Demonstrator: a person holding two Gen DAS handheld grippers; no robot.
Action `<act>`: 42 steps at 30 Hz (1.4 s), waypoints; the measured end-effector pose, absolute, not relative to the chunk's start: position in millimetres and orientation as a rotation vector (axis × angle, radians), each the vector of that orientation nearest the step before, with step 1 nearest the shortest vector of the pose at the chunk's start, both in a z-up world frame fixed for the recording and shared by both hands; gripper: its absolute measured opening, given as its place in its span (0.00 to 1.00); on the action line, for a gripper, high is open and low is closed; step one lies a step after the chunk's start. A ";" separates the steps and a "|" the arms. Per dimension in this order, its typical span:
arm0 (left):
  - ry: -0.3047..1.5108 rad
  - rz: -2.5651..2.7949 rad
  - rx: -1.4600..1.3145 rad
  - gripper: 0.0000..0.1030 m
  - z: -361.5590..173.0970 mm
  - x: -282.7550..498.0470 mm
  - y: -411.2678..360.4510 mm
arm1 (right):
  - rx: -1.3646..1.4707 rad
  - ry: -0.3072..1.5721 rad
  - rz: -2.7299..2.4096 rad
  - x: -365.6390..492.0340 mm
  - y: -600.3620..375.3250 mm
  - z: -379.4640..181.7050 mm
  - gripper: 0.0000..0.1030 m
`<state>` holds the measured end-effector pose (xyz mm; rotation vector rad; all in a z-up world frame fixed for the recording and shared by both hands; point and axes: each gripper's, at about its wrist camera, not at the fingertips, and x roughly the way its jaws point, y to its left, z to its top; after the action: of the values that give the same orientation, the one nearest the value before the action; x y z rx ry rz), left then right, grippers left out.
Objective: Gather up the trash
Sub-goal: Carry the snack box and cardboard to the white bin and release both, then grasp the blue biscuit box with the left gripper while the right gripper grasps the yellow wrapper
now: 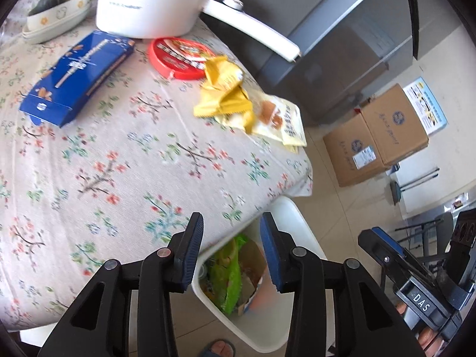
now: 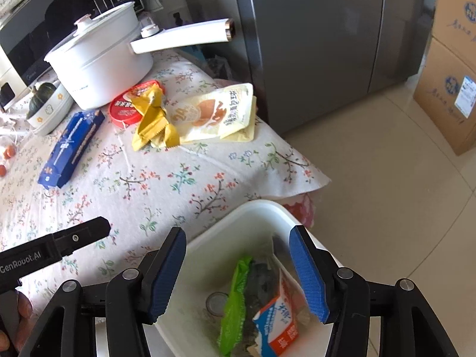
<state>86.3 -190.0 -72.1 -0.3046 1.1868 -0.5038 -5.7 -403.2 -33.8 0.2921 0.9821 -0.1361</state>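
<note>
Both grippers' jaws open, empty | white bin [image 2: 261,208] below holds wrappers [image 2: 235,303]

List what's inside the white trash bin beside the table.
The white trash bin holds a green wrapper, an orange, white and blue carton, dark crumpled packaging between them, and a round disc on the floor of the bin. Anything beneath the pile is covered.
</note>
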 end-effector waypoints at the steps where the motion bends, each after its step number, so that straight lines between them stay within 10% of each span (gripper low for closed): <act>1: 1.183 -0.483 -0.325 0.41 -68.9 94.8 -179.1 | 0.299 0.976 -0.128 -1.4 -401.2 -31.1 0.62; 42: 1.165 -0.264 -0.373 0.60 -113.4 275.0 -41.5 | 0.321 1.001 0.002 212.8 -359.4 -94.6 0.67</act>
<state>275.0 -41.5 -113.4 -0.3730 1.1647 -0.2644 212.8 -359.4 -94.6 0.3207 1.0012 0.0020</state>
